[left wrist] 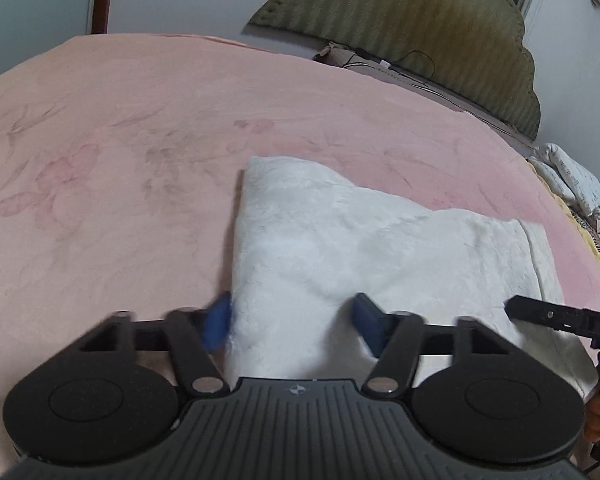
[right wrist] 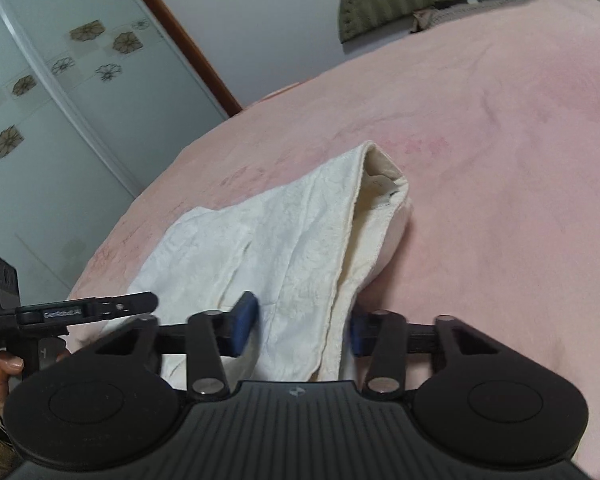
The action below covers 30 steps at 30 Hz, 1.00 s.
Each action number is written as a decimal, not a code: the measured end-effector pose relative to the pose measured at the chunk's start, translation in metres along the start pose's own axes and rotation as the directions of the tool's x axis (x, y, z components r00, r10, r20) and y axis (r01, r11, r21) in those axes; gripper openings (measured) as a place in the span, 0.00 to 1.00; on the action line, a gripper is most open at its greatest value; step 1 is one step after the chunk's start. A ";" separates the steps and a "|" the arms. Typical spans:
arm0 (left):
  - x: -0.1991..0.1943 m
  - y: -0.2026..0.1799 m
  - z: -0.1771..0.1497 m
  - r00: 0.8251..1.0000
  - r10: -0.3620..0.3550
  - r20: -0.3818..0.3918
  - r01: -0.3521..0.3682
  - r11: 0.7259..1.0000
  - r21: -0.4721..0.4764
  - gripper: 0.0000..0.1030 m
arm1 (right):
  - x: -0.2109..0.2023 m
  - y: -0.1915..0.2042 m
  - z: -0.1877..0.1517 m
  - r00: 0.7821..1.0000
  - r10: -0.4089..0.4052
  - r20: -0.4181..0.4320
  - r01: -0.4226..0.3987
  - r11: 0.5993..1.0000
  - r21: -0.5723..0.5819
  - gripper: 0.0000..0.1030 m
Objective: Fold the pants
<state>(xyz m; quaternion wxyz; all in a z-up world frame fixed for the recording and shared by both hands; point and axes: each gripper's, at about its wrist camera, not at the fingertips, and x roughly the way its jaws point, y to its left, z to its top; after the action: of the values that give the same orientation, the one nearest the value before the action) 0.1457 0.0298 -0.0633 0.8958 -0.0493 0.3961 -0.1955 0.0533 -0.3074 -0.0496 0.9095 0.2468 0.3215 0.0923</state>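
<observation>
- Bedroom scene: pink blanket (left wrist: 140, 208) spread over the bed, olive padded headboard (left wrist: 440, 28) at the far end, floral-panel wardrobe door (right wrist: 60, 100) seen at the side.
- White pants (left wrist: 340, 240) are laid near the close edge of the bed, already folded lengthwise, legs stacked; waistband opening (right wrist: 380, 180) is seen at the far end in the right wrist view.
- Left claw (left wrist: 292, 324) is set partly open, near edge of the fabric between its blue pads (left wrist: 216, 324); firm pinch cannot be told.
- Right claw (right wrist: 300, 328) is set narrower, a layered edge between the pads; contact is judged likely, not confirmed.
- Judged remaining: crosswise fold(s), then flattening.
</observation>
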 end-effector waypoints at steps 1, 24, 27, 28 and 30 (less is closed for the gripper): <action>0.000 -0.003 0.000 1.000 0.022 0.010 -0.022 1.000 0.000 0.45 | -0.001 0.006 0.002 1.000 -0.010 0.009 0.010 0.999 -0.038 0.32; -0.092 -0.055 -0.054 0.984 0.177 0.017 -0.178 0.969 0.169 0.95 | -0.083 0.140 -0.070 0.888 -0.459 0.010 0.458 0.884 -0.092 1.00; -0.099 -0.051 -0.061 0.984 0.177 -0.012 -0.173 0.976 0.132 0.95 | -0.073 0.160 -0.084 0.905 -0.424 -0.026 0.418 0.900 -0.125 1.00; -0.100 -0.051 -0.063 0.983 0.184 -0.016 -0.180 0.975 0.128 0.95 | -0.069 0.165 -0.088 0.909 -0.415 -0.039 0.406 0.903 -0.138 1.00; -0.100 -0.051 -0.067 0.979 0.201 -0.031 -0.196 0.973 0.120 0.95 | -0.061 0.171 -0.094 0.905 -0.422 -0.052 0.409 0.897 -0.165 1.00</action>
<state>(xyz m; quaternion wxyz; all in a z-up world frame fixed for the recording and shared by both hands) 0.0199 0.0263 -0.0279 0.9034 0.0471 0.4063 -0.1289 -0.0553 -0.1434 0.0072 0.9095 0.0989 0.3978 -0.0696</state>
